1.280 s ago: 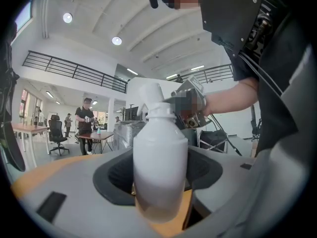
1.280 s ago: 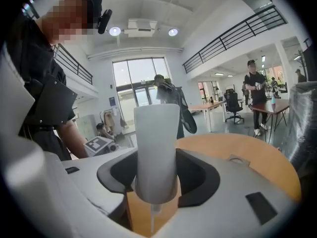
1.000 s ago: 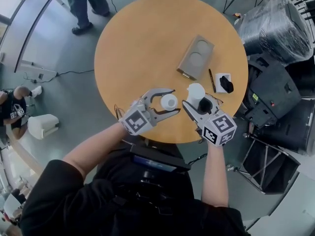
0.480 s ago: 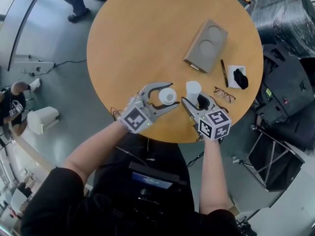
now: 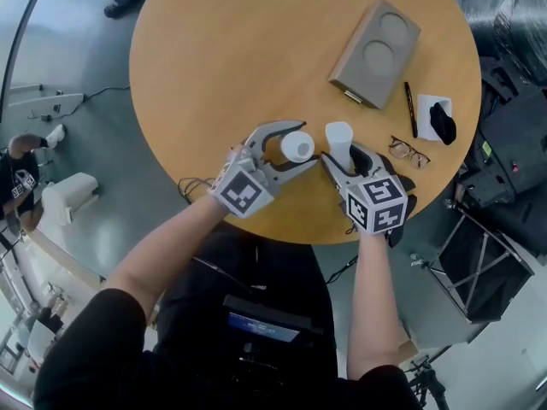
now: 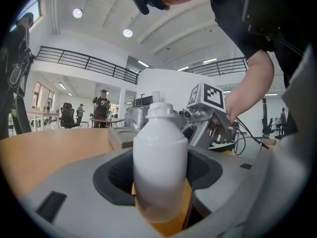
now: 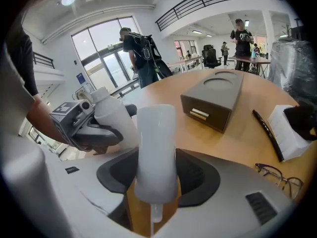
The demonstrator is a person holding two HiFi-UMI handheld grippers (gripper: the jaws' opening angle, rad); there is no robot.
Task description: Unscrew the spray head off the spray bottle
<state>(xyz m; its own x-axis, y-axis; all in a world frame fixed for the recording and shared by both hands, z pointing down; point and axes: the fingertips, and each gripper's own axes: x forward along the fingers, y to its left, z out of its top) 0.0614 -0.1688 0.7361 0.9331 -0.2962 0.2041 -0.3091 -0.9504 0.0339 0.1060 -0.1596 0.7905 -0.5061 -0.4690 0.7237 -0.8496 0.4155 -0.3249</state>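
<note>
Two grips, left tongs [image 5: 303, 143] clamping bottle [image 6: 161, 157], right tongs [image 5: 343, 154] clamping spray head [image 7: 155, 152] (unscrewed)

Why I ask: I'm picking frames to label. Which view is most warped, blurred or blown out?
Head view: sharp, evenly lit, little warp over the table. Left gripper view: heavy fisheye, black corners, the near bottle slightly soft. Right gripper view: same warp, windows washed out, spray head fairly crisp.
</note>
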